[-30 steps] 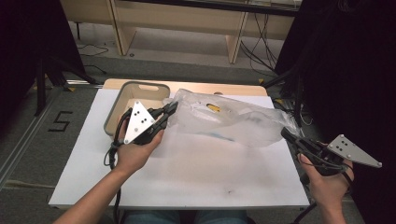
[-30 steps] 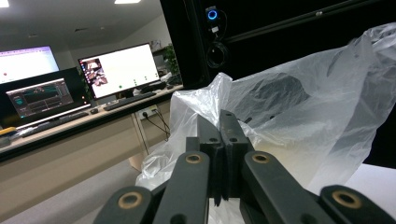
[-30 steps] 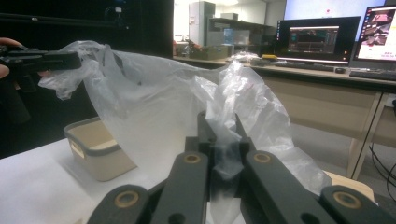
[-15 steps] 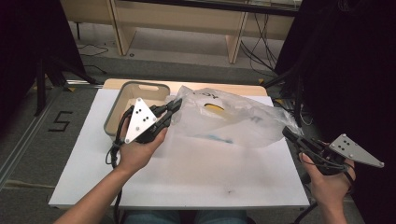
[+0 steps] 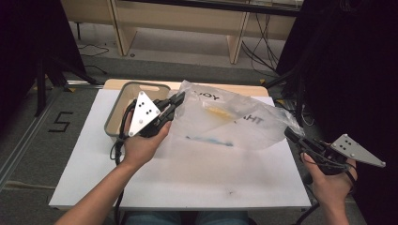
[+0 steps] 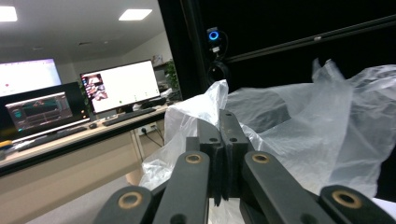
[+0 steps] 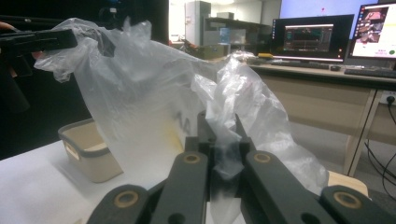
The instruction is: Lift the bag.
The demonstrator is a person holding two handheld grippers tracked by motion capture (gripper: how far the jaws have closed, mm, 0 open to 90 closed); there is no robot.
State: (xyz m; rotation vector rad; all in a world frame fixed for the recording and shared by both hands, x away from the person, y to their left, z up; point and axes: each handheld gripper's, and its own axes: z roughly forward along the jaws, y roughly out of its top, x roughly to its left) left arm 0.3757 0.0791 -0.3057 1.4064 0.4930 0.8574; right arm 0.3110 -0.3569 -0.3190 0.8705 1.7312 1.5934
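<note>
Left gripper [image 5: 179, 99] clamps one edge of the clear crinkled plastic bag [image 5: 234, 122]; right gripper [image 5: 290, 134] clamps the opposite corner. Bag hangs stretched over the white surface [image 5: 187, 178] toward its far edge, beside the beige bin [image 5: 123, 96]. Bagging appears unfinished. Printing is reversed and illegible.

A beige bin [image 5: 117, 112] stands at the far left of the white desk [image 5: 187, 183]. Monitors [image 6: 122, 86] line a bench behind. Cables [image 5: 256, 49] trail across the floor.

Clear plastic bag [image 5: 234, 119] (crumpled) stretched above table.
</note>
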